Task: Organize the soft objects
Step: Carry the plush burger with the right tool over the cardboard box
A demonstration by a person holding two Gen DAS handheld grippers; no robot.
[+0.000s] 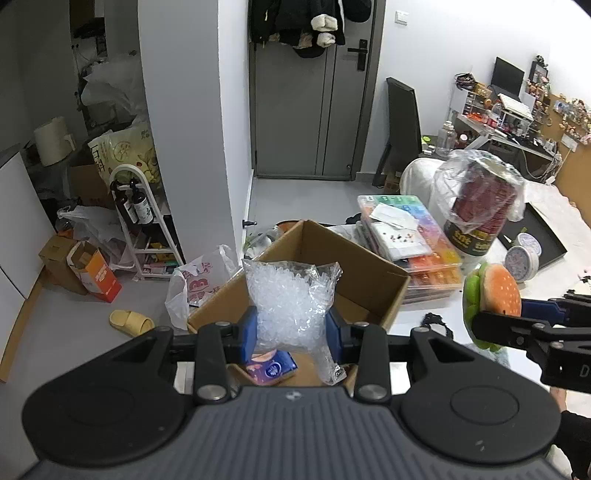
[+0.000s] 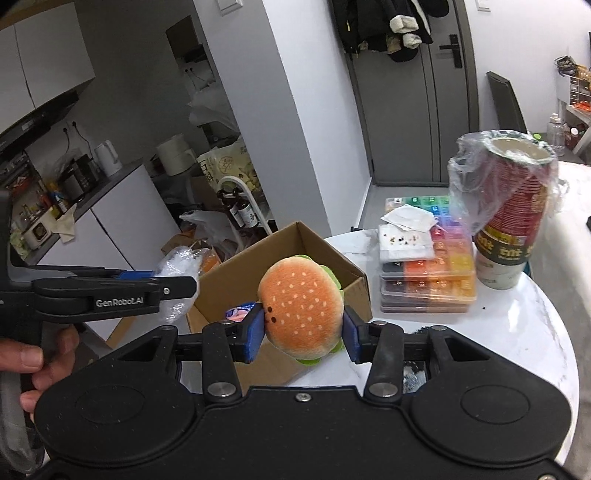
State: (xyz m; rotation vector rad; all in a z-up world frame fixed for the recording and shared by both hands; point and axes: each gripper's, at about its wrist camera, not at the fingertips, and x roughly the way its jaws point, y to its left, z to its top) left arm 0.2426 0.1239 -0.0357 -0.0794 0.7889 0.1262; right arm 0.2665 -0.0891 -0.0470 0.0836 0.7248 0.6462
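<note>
Soft objects are carried over the cardboard box [image 1: 332,266] for deposit: the pellet bag [image 1: 291,299] is clamped by the left hand-held gripper [image 1: 291,334], the burger plush [image 2: 301,306] by the right hand-held gripper [image 2: 303,334].

A small, cluttered home apartment. The grey entry door [image 1: 310,103] has coats [image 1: 295,22] hanging on it. Left of the door is a kitchen nook with a counter [image 2: 92,192] and kettle [image 2: 107,158]; right of it, a crowded desk [image 1: 509,122].

grey door [image 1: 306,110], white walls [image 1: 184,110], cluttered grey floor [image 1: 74,314].
</note>
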